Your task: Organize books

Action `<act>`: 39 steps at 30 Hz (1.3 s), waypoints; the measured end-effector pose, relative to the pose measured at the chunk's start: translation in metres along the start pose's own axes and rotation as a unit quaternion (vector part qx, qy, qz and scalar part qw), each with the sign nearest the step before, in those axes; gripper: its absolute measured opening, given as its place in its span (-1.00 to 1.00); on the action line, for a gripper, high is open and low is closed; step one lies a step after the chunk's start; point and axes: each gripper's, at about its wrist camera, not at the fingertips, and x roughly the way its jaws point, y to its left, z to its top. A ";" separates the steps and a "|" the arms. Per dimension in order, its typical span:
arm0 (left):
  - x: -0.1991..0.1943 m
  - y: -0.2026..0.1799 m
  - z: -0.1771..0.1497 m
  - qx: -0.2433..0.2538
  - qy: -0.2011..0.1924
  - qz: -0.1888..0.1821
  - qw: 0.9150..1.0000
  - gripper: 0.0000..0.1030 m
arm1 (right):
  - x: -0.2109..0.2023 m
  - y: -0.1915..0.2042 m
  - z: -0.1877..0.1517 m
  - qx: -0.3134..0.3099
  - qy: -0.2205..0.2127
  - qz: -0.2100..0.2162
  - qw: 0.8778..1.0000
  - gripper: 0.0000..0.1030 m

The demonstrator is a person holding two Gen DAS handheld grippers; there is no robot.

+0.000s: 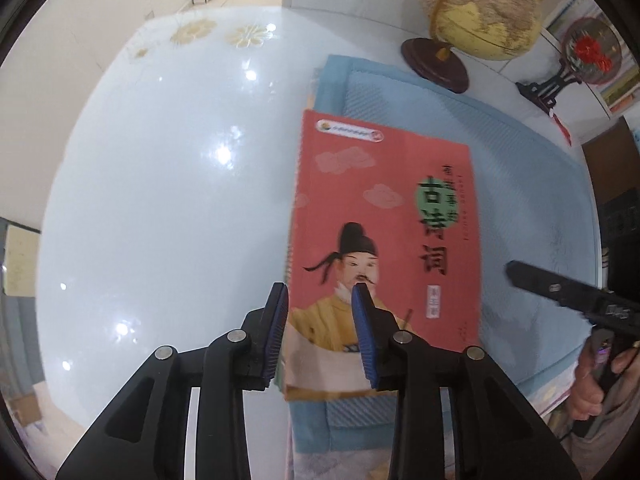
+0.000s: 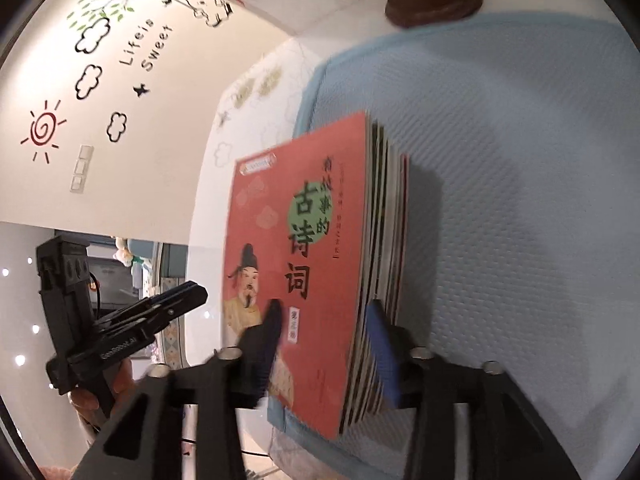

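Note:
A red-covered book (image 1: pixel 384 216) with a robed figure and large black characters tops a stack of several thin books (image 2: pixel 384 216) on a blue mat (image 1: pixel 528 168). My left gripper (image 1: pixel 320 328) points down over the book's near left corner. Its blue pads stand apart, one beyond the book's left edge and one over the cover, gripping nothing. My right gripper (image 2: pixel 326 320) straddles the stack's near right edge. One finger (image 2: pixel 272 320) lies over the cover and the other beside the page edges, with a gap showing. Each view shows the other gripper at its side.
The blue mat (image 2: pixel 520 160) lies on a glossy white table (image 1: pixel 160 200). A globe (image 1: pixel 480 8) on a dark round base (image 2: pixel 434 0) stands behind the mat. A round ornament with a red flower (image 1: pixel 592 52) stands at the far right. A hand (image 1: pixel 588 384) holds the right gripper.

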 end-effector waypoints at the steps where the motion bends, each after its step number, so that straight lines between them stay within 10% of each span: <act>1: -0.004 -0.004 -0.001 0.003 -0.003 0.003 1.000 -0.29 | -0.009 0.001 -0.002 -0.001 -0.006 -0.005 1.000 0.26; 3: -0.016 -0.017 -0.004 0.009 -0.016 0.013 1.000 -0.12 | -0.039 0.003 -0.006 -0.007 -0.030 -0.034 0.999 0.66; 7: -0.048 -0.053 -0.012 0.029 -0.066 0.017 0.997 0.35 | -0.093 0.009 -0.018 -0.031 -0.061 -0.078 0.995 0.70; 21: -0.098 -0.181 -0.050 0.079 -0.125 0.031 0.989 0.42 | -0.231 0.011 -0.081 -0.073 -0.176 -0.283 0.940 0.85; 39: -0.077 -0.208 -0.073 0.025 -0.109 0.023 0.993 0.42 | -0.233 -0.005 -0.095 -0.057 -0.169 -0.292 0.940 0.92</act>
